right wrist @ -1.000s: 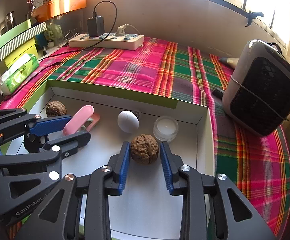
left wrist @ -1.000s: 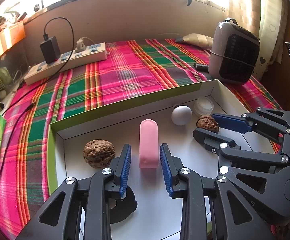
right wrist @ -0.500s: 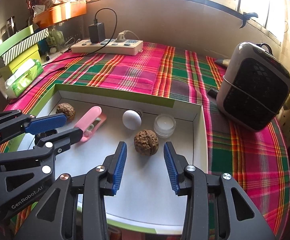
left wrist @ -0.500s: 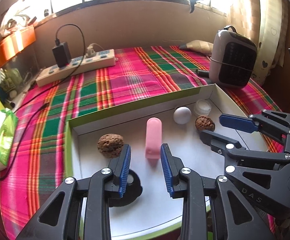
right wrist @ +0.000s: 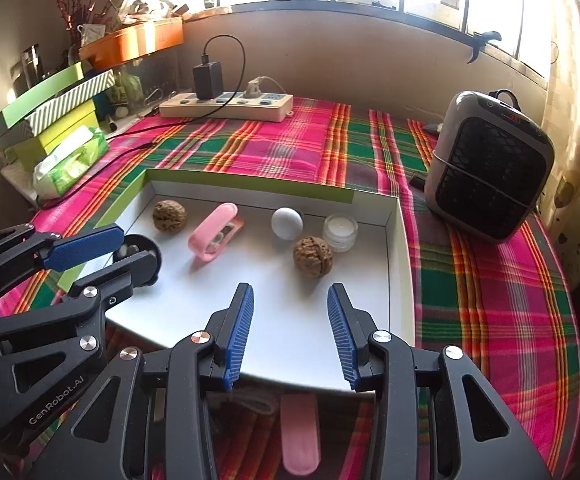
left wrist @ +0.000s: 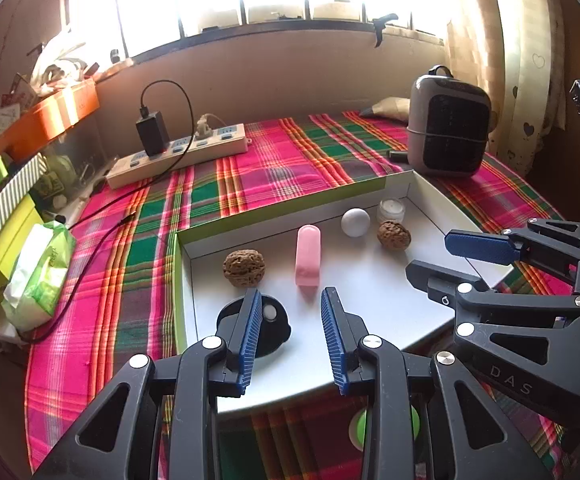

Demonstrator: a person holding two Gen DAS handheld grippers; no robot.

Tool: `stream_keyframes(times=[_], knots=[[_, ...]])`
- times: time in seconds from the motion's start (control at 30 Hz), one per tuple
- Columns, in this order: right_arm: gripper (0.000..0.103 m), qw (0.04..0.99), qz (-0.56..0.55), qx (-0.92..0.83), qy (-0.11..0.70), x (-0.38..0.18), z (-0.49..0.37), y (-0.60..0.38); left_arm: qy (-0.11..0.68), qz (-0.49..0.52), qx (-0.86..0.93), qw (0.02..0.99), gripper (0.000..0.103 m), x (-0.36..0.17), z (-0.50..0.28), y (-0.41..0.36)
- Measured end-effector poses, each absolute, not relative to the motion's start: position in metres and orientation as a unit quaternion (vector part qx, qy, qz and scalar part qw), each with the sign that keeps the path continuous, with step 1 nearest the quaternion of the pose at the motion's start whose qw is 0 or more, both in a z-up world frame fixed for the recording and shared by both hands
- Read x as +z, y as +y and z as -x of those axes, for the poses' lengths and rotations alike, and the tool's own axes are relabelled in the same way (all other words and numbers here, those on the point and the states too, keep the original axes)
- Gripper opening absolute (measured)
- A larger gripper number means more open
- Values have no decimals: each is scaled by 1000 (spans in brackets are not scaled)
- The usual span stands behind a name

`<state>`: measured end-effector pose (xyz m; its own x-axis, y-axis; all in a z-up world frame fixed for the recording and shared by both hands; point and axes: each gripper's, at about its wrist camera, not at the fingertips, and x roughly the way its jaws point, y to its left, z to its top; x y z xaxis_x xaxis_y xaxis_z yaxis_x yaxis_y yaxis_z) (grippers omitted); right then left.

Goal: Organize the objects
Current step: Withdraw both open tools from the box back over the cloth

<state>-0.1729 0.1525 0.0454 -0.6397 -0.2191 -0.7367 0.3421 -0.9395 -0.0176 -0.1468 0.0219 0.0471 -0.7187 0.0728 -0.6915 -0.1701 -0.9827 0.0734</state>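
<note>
White tray (right wrist: 374, 300) on the plaid table (right wrist: 490, 312) holds two walnuts (right wrist: 313, 257) (right wrist: 169, 216), a pink clip (right wrist: 213, 232), a white ball (right wrist: 287, 222) and a small jar (right wrist: 340, 232). Left tool (left wrist: 290, 330) and right tool (right wrist: 290, 332) hover near its front edge, blue pads apart, holding nothing.

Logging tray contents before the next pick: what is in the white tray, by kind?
Brown wrinkled walnuts: 2
Pink plastic clip: 1
White smooth ball: 1
Small clear glass candle jar: 1
Black round disc: 1
Total: 6
</note>
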Motion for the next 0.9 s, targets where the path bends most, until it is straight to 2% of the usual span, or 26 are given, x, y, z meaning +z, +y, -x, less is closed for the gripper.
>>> stream_keyframes(times=[0.9], knots=[[40,169,-375,-909,65,53,107,149,20,369,927,63,29,47,91,1]])
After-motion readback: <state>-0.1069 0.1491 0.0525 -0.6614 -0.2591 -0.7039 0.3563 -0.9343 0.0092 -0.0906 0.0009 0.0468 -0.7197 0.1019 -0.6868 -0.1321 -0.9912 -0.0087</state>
